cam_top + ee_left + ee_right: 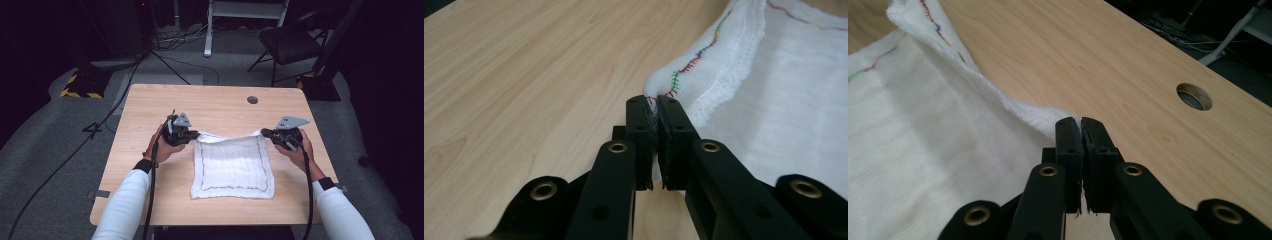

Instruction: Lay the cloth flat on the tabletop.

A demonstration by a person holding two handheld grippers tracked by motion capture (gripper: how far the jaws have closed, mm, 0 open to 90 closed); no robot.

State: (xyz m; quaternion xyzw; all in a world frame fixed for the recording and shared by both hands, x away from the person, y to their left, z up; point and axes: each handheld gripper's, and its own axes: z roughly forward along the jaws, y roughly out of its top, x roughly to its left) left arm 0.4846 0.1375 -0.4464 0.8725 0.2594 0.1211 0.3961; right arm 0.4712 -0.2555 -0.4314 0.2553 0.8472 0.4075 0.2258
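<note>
A white cloth (232, 167) with coloured stitching along its border lies spread on the wooden table (150, 165). My left gripper (189, 135) is shut on the cloth's far left corner, and the left gripper view shows the stitched corner (674, 82) pinched between the jaws of that gripper (655, 102). My right gripper (270, 134) is shut on the far right corner. In the right gripper view the cloth's edge (1013, 107) runs into the closed jaws of that gripper (1079, 125). The far edge hangs slightly lifted between the two grippers; the near edge rests flat.
A round cable hole (252, 99) sits in the table near its far edge, also seen as a hole (1194, 96) in the right gripper view. A black chair (290, 42) and cables (120, 95) lie on the floor beyond the table.
</note>
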